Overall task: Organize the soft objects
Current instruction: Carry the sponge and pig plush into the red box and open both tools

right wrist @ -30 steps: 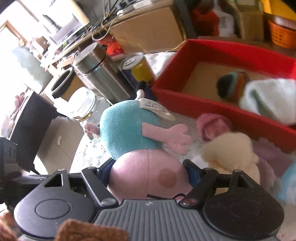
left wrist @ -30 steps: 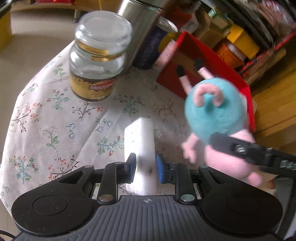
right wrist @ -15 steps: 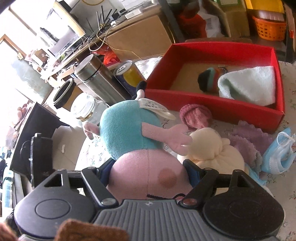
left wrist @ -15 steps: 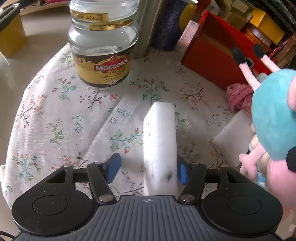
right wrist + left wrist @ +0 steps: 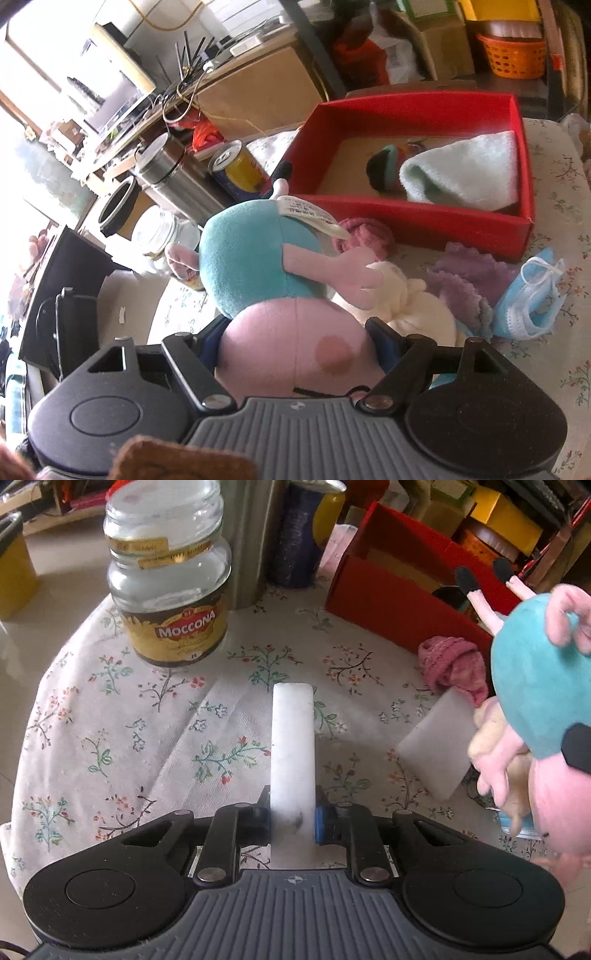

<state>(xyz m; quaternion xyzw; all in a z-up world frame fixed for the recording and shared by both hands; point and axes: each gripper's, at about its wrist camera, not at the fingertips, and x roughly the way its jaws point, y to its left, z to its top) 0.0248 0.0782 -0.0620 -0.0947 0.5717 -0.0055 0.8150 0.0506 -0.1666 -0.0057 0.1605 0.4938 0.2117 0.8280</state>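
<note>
Two grips at once: my left tongs have just been closing and now pinch the white sponge block, its long axis running straight ahead – my right tongs clamp the pink plush pig by the head. The red box lies ahead of the pig, nearer my right hand. Floral-clothed counter, cluttered room.
</note>
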